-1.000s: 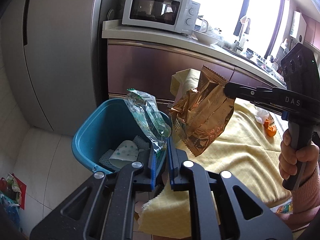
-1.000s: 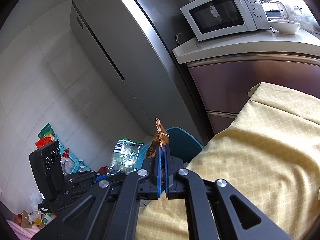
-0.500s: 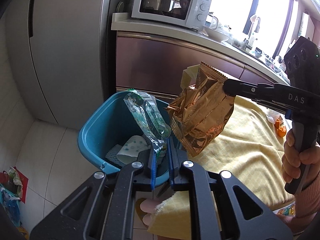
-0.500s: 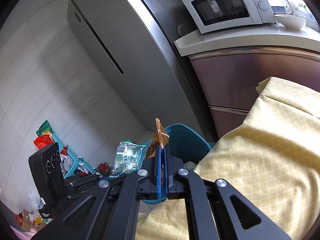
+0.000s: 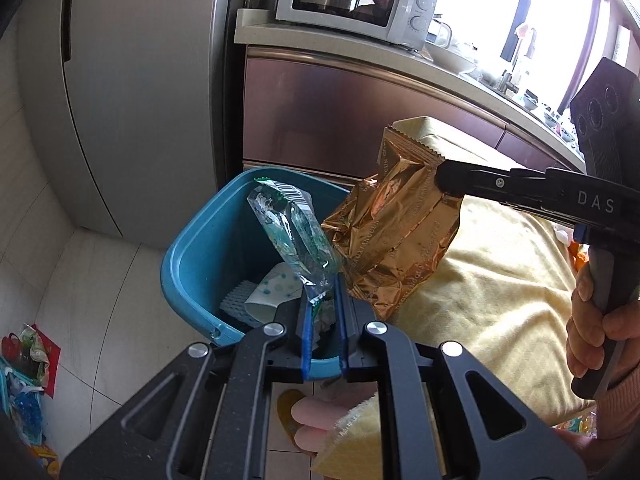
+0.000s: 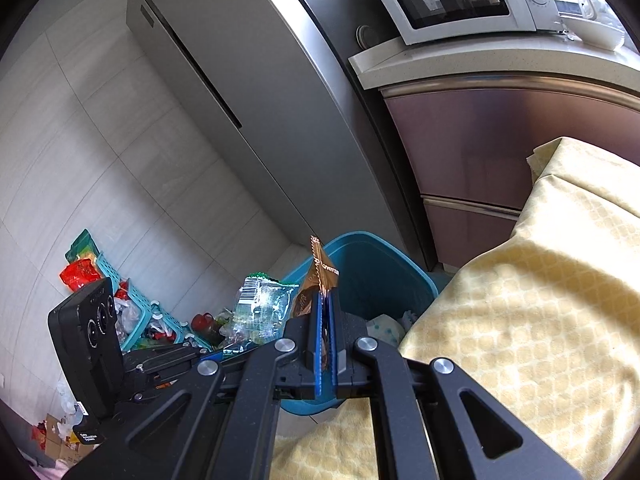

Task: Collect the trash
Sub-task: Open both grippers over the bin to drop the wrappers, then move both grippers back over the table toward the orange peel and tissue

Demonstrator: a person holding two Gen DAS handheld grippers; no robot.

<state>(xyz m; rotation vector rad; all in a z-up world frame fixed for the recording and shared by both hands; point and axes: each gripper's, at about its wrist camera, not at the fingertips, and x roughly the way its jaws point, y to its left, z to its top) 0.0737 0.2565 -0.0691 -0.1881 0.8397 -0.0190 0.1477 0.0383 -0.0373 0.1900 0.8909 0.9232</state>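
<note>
Left tongs [image 5: 323, 312] pinching clear green wrapper [image 5: 294, 236], right tongs [image 6: 325, 344] crinkled copper packet [image 5: 394, 224]

Daylight enters through the tall kitchen window [image 5: 556, 36] at upper right of the left wrist view; panes blown out to white, no detail beyond. Room otherwise evenly lit and fairly bright. Crinkled copper foil wrapper [image 5: 396, 232] shows bright specular glints on its creases; the clear green-printed plastic wrapper [image 5: 292, 236] glints too. Brushed grey refrigerator door [image 6: 256, 92] carries a broad soft sheen. Soft shadows fall across the pale yellow patterned tablecloth [image 6: 532, 312]. Strong fisheye bending of straight lines towards the edges, with dark vignetted corners. Focus sharp throughout; no motion blur evident.
</note>
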